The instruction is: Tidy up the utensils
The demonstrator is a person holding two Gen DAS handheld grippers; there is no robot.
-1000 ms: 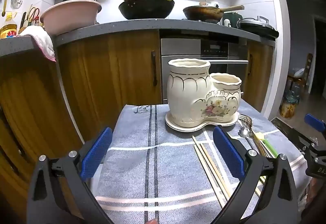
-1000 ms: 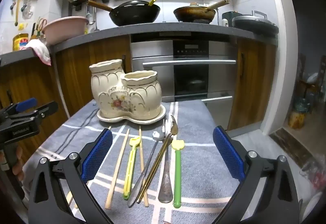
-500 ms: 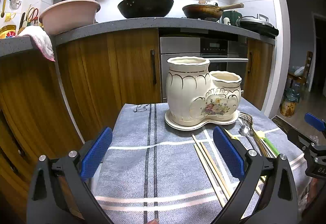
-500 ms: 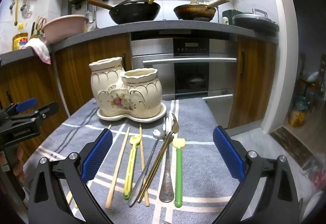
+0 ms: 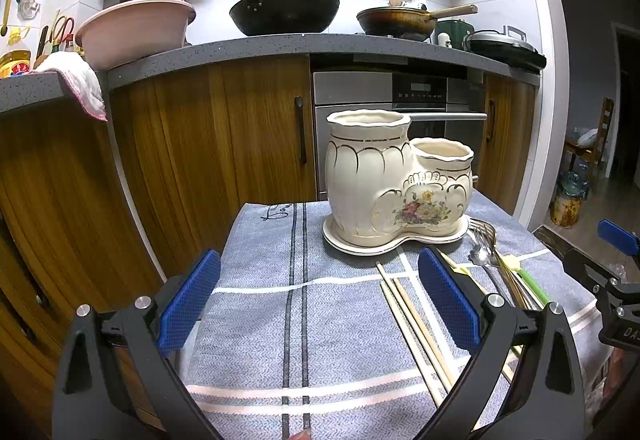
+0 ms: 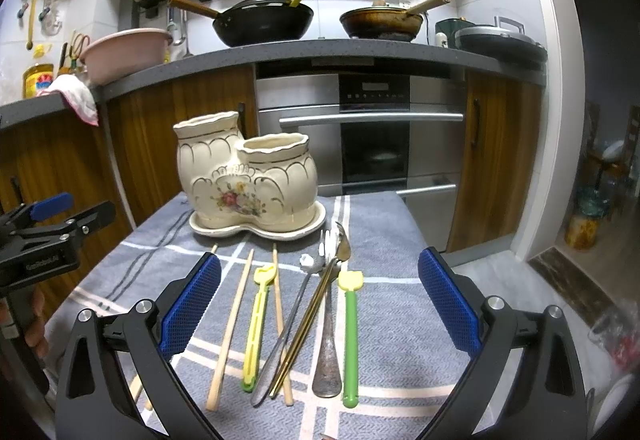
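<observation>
A cream ceramic two-pot utensil holder stands at the far side of a grey-blue striped cloth. In front of it lie wooden chopsticks, a yellow utensil, a green-handled utensil, metal spoons and gold chopsticks. My right gripper hovers open above these utensils, holding nothing. My left gripper is open over the bare left part of the cloth, chopsticks by its right finger.
Wooden cabinets and an oven stand behind the table. On the counter sit a pink basin, a black wok and a frying pan. The table drops off to the floor at right.
Both grippers have shifted slightly; the holder sits a little lower and nearer in both views. Both stay open and nothing on the cloth has moved.
</observation>
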